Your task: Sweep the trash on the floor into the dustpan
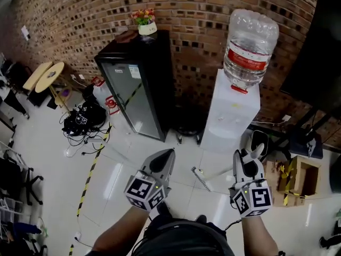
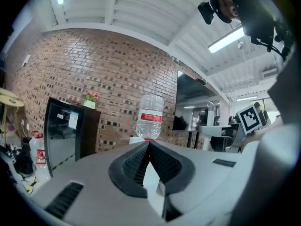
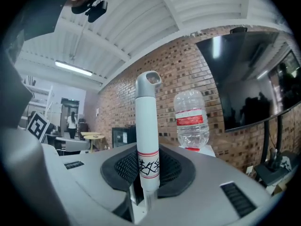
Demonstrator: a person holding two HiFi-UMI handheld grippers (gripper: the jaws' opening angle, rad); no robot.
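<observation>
My right gripper (image 1: 248,159) is shut on the broom handle (image 3: 146,140), a white tube with a red-and-black band and a grey hanging loop at its top. In the right gripper view the tube stands upright between the jaws. On the pale floor between my two grippers lies a small brush head (image 1: 201,179), and a thin rod runs from it toward the right gripper. My left gripper (image 1: 169,154) is shut with nothing in it; its dark ribbed pads (image 2: 141,161) meet at the tip. I cannot make out a dustpan or any trash in these views.
A black glass-door cabinet (image 1: 139,92) with a flower pot (image 1: 145,24) stands ahead left. A white water dispenser (image 1: 230,113) carries a big bottle (image 1: 249,46). Tangled cables (image 1: 82,120), striped floor tape (image 1: 89,176) and round tables (image 1: 45,76) lie left; a cardboard box (image 1: 302,178) sits right.
</observation>
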